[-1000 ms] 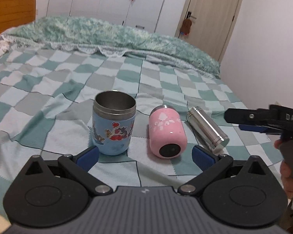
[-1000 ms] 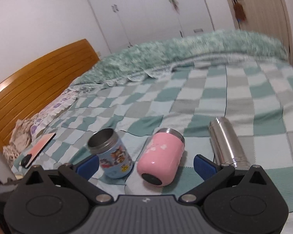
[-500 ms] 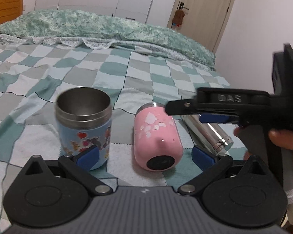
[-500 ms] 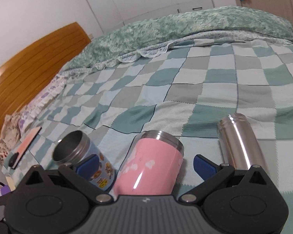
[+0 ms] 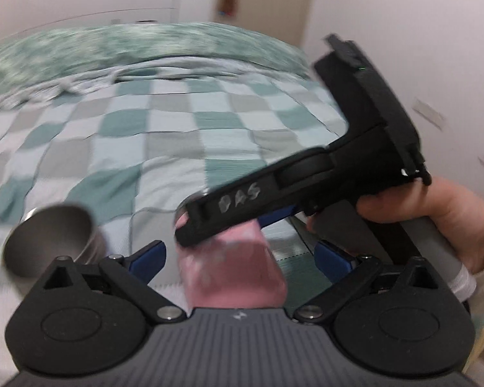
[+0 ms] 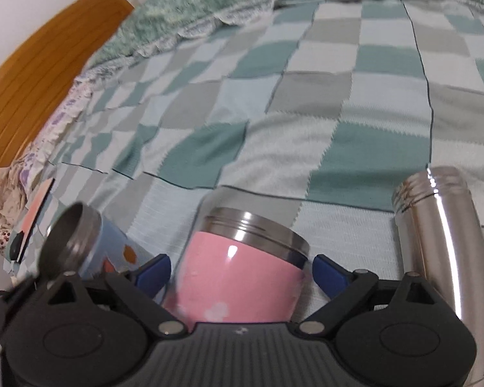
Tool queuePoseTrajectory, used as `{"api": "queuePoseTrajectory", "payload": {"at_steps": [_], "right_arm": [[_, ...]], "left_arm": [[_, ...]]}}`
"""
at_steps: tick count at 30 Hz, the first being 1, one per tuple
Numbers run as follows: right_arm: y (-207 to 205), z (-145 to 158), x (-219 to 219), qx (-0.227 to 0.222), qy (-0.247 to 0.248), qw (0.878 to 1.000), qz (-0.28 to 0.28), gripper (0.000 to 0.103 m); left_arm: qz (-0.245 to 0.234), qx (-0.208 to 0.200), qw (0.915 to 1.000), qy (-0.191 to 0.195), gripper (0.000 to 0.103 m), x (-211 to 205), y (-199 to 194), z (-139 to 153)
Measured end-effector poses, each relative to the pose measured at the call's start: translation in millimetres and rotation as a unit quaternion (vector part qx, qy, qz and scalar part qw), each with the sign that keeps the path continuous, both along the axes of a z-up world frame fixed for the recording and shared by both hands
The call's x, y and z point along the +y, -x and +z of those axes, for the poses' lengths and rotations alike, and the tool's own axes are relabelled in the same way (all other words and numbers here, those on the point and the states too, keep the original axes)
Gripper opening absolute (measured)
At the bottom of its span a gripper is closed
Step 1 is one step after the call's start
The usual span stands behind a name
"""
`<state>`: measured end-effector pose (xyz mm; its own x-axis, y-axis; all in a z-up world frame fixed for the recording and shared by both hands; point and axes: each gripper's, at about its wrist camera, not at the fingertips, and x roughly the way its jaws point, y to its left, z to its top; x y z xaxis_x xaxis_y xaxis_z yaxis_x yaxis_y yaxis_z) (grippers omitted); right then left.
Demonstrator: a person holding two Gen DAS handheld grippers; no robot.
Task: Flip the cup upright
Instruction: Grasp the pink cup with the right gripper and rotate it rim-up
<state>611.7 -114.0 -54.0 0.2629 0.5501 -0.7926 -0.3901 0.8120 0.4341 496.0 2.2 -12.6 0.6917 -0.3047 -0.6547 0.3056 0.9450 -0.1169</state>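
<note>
A pink cup (image 6: 238, 277) with a steel rim lies on its side on the checked bedspread (image 6: 306, 113), mouth pointing away from me. My right gripper (image 6: 242, 271) is open, with a blue finger on each side of the cup's body. In the left wrist view the pink cup (image 5: 232, 274) lies between the fingers of my open left gripper (image 5: 238, 254). The right gripper's black body (image 5: 306, 187), held by a hand, reaches over the cup from the right. This view is blurred.
A blue cartoon-print cup (image 6: 84, 242) stands upright to the left of the pink cup; it also shows in the left wrist view (image 5: 48, 242). A steel flask (image 6: 442, 242) lies to the right. A wooden headboard (image 6: 32, 74) is at far left.
Both grippers have moved in close to the pink cup, which now sits between the fingers of each. The right gripper has swung over the cup in the left wrist view.
</note>
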Motion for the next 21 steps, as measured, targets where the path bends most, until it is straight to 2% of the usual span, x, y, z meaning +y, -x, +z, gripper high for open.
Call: {"api": "queuePoseTrajectory", "payload": {"at_steps": [2,4,7,9,12,15,18,21], "right_arm": [[-4.2,-4.9,-3.0,0.021,-0.013,1.000,-0.001,0.090],[-7.3,-9.3,-6.2,0.039,-0.030,0.999,-0.009,0.089],[-7.2,-11.2,-7.4,0.041,-0.035,0.998,-0.014,0.089],[-6.6,-10.8,-6.9,0.038,-0.034,0.999,-0.014,0.088],[-6.7,-9.9,-6.3,0.035,-0.032,0.999,-0.015,0.088],[-5.7,-8.2,-5.3,0.026,-0.032,0.999,-0.015,0.087],[-2.8,-5.4,-5.6,0.014,-0.038,0.999,-0.020,0.086],[2.6,0.4,-11.6,-0.012,-0.052,0.998,-0.032,0.086]], "left_arm": [[-0.030,0.003,0.9995,-0.002,0.101,-0.5,-11.3,-0.3],[-0.040,0.003,0.9991,-0.012,0.101,1.9,-22.2,-2.0],[-0.045,0.001,0.9984,-0.034,0.102,11.0,-36.4,-5.8],[-0.050,0.004,0.9982,-0.034,0.103,24.0,-44.3,-7.4],[-0.062,0.028,0.9974,-0.022,0.103,43.0,-54.1,-11.1],[-0.076,0.028,0.9966,-0.015,0.103,54.4,-52.8,-12.8],[-0.107,0.025,0.9939,0.004,0.103,55.9,-46.5,-11.9],[-0.129,0.044,0.9902,0.033,0.103,50.0,-45.4,-15.8]]}}
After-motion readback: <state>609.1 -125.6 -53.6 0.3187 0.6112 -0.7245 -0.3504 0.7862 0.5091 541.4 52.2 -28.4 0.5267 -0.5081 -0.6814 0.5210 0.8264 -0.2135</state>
